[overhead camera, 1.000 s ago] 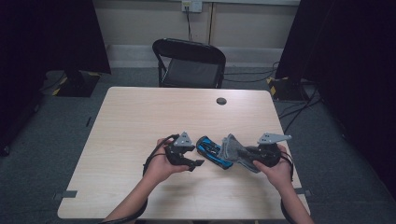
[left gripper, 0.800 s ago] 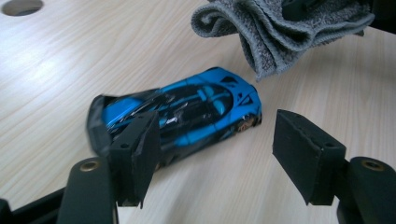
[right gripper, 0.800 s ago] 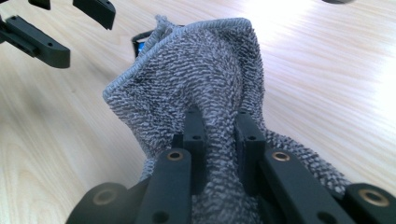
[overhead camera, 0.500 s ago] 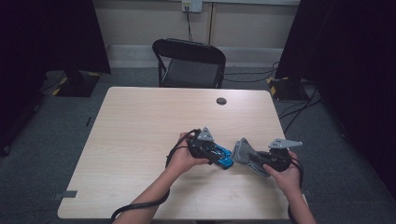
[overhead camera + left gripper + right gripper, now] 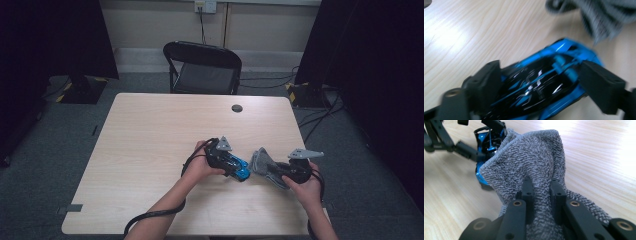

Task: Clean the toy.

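A blue and black toy car [image 5: 241, 171] lies on the light wooden table [image 5: 160, 130] near its front edge. My left gripper [image 5: 229, 164] reaches over it from the left. Its jaws have just been opening and now stand on either side of the car [image 5: 544, 82], close to its flanks without a clear squeeze. My right gripper [image 5: 274, 172] is shut on a bunched grey terry cloth [image 5: 260, 161]. The cloth [image 5: 534, 157] rises in a fold between the fingers [image 5: 527, 192] and its far edge touches the car [image 5: 484, 145]. The cloth's edge [image 5: 599, 17] lies just beyond the car's nose.
A black folding chair [image 5: 202, 67] stands behind the table's far edge. A small black disc [image 5: 237, 108] sits in the tabletop at the back right. The left gripper's cable [image 5: 150, 217] trails off the front edge. Dark curtains flank the room.
My left hand has moved right and down from beside the car until its jaws straddle it. The right hand with the cloth has shifted slightly towards the front edge.
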A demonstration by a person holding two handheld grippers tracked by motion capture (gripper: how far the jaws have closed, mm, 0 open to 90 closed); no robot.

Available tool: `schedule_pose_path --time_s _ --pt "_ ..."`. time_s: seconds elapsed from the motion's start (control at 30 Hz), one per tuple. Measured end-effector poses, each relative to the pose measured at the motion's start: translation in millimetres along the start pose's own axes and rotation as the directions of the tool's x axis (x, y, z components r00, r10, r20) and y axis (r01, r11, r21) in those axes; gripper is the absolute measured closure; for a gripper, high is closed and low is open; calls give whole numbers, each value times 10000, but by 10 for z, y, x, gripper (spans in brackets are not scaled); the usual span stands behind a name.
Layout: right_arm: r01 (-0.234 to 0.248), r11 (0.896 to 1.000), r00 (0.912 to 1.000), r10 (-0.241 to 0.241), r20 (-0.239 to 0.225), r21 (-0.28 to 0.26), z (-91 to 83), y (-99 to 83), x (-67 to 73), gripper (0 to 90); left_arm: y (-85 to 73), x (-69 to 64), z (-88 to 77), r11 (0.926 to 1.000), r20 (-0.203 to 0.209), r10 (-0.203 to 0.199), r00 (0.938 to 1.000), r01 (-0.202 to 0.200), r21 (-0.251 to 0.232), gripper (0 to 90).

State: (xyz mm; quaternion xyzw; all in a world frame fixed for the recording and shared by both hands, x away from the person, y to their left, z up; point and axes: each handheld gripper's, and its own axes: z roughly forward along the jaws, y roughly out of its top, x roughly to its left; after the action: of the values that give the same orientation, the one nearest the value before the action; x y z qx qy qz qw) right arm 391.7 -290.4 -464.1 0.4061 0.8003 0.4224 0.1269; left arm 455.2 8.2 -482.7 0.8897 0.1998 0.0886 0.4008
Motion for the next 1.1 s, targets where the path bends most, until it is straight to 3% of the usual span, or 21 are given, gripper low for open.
schedule_pose_path --time_s 0.1,0.37,0.53,0.67,0.87,1.1 --pt "-93 10000 9999 93 106 -35 -5 -4 -18 784 -25 25 3 9997 160 -49 9999 53 -221 145" --pt "-333 9994 9978 333 566 -8 -18 -28 -70 784 -36 47 -6 9997 218 30 9998 -25 -228 145" --pt "-292 9994 9980 282 574 166 48 -23 -79 784 -44 55 -5 9994 255 46 9997 -37 -346 148" --pt "-340 9989 9959 311 847 332 107 -22 -80 784 -45 61 -9 9995 299 83 9995 -74 -315 150" --pt "-711 9967 9854 640 1575 396 185 -41 -107 784 -48 54 -7 9994 289 98 9995 -88 -334 147" --pt "-785 9953 9728 639 2225 574 294 -62 -71 783 -51 68 -9 9993 452 112 9989 -95 -366 143"
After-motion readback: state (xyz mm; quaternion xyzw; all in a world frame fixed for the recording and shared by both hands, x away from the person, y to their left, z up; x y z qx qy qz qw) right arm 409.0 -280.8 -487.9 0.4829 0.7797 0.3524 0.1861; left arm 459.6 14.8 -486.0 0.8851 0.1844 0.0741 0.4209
